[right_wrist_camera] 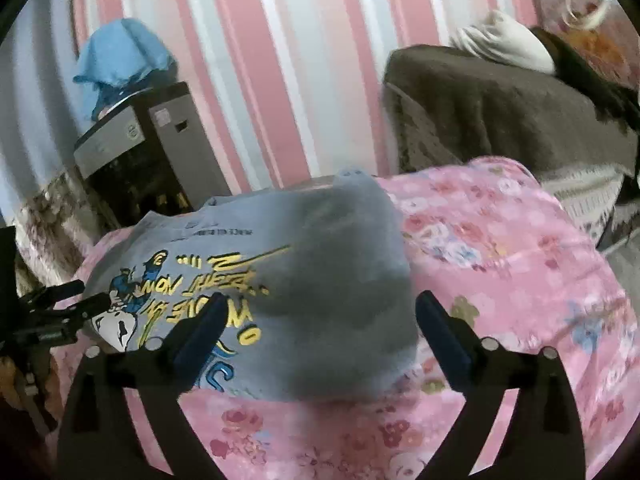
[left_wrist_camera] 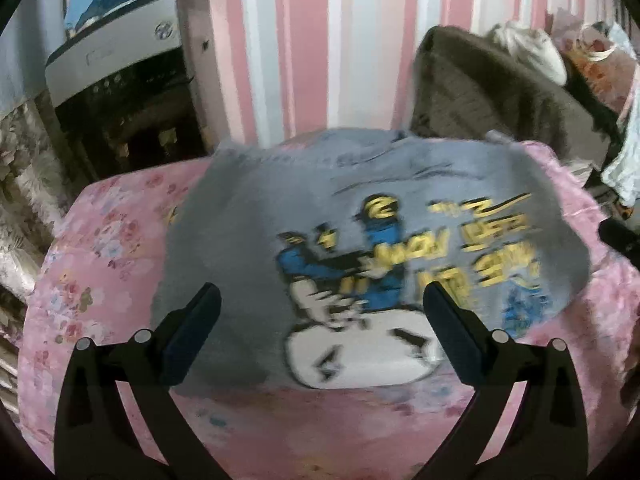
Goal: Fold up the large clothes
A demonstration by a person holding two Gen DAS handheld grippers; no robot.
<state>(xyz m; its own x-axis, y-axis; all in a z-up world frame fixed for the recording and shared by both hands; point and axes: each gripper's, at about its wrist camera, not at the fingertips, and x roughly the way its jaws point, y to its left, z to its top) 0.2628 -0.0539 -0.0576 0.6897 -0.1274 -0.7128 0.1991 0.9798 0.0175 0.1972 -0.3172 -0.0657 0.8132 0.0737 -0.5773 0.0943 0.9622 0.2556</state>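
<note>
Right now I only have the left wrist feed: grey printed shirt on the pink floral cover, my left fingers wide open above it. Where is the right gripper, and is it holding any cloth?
Observer: The right gripper holds nothing; its jaws stand wide open over the plain grey side of the grey shirt.
Operator: Is there room on that side?
Observer: Yes, bare pink floral cover stretches beyond that shirt edge, toward the brown blanket.
Operator: Can you see my left gripper from there?
Observer: Yes, the left gripper shows dark at the picture's left edge, over the cartoon print; motion blur hides whether it touches the cloth.
</note>
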